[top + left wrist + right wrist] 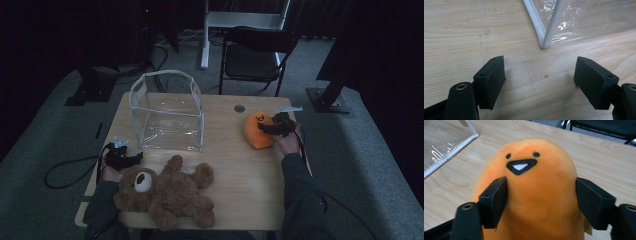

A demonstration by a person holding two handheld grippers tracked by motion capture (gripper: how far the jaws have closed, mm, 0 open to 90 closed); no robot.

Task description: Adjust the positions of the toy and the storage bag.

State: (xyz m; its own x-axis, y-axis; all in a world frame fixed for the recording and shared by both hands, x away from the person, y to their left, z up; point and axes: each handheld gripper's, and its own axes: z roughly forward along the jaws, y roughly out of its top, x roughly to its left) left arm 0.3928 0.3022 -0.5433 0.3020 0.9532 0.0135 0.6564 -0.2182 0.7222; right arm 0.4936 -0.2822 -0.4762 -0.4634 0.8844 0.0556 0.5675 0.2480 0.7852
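An orange plush toy [257,131] with a small black beak lies on the right side of the wooden table [240,170]. My right gripper [271,129] reaches over it from the right. In the right gripper view the plush [536,202] sits between the wide-spread jaws of my right gripper [540,185], and nothing shows the pads squeezing it. A brown teddy bear [170,192] lies on its back near the front edge. My left gripper [127,159] rests on the table left of the bear's head. It stands open over bare wood [540,67], with a corner of the clear bag [574,17] just ahead.
A clear plastic bag with white piping [167,112] stands open-topped at the table's back left. A dark folding chair [252,55] stands behind the table on grey carpet. Cables trail from both grippers off the table's sides.
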